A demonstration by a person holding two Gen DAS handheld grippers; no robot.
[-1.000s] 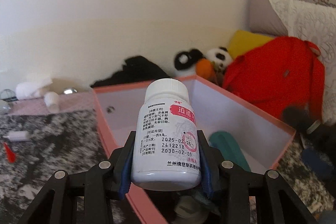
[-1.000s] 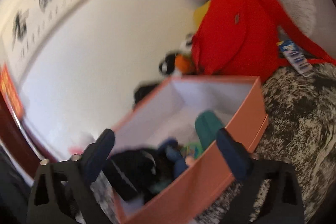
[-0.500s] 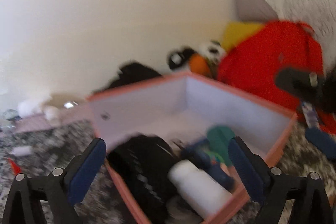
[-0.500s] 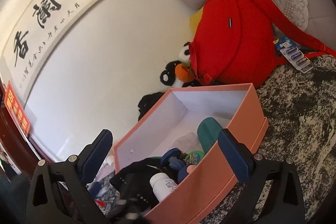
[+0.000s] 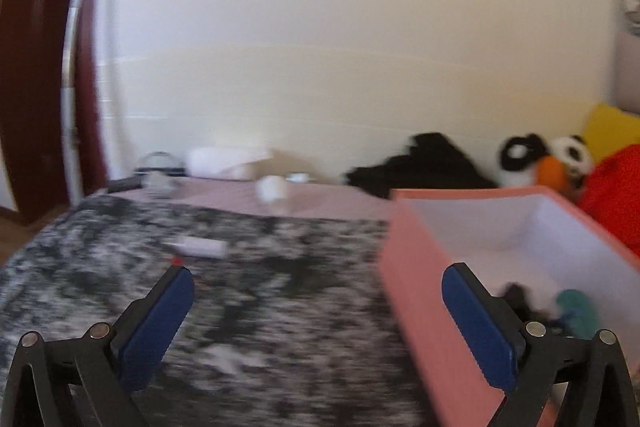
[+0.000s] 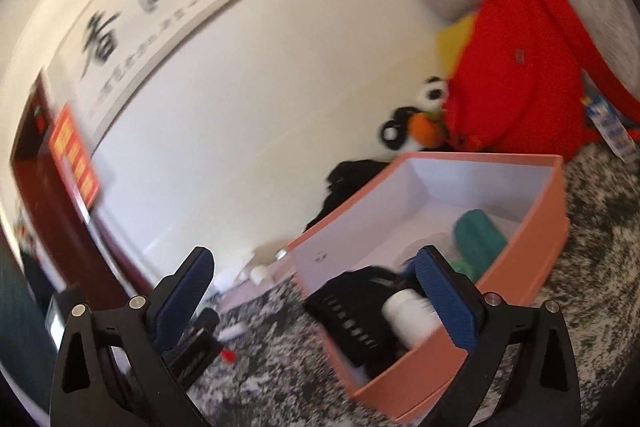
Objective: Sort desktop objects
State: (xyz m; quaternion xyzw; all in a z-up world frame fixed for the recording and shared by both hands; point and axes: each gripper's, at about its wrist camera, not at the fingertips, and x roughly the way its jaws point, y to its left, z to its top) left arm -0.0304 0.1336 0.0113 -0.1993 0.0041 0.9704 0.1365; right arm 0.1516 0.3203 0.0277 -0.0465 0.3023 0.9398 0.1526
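My left gripper (image 5: 316, 279) hangs over the speckled desktop just left of the pink box (image 5: 412, 287). Its jaws are opening wide and nothing is between them. Ahead of it lie a small white tube (image 5: 200, 247), a tiny red piece (image 5: 176, 259) and a white cap-like item (image 5: 272, 189). My right gripper (image 6: 314, 259) is open and empty, near the pink box (image 6: 520, 267). Inside that box lie a white pill bottle (image 6: 408, 315), a black item (image 6: 352, 303) and a teal object (image 6: 476, 239).
A red backpack (image 6: 520, 67), a panda plush (image 5: 548, 159) and a black cloth (image 5: 424, 167) sit against the white wall behind the box. Small white and clear items (image 5: 224, 163) crowd the far left of the desk. A dark door frame (image 5: 32, 67) stands at left.
The left gripper let go of the white pill bottle, which now lies in the pink box. It then opened wide and swung left over the desk. The right gripper shifted a little.
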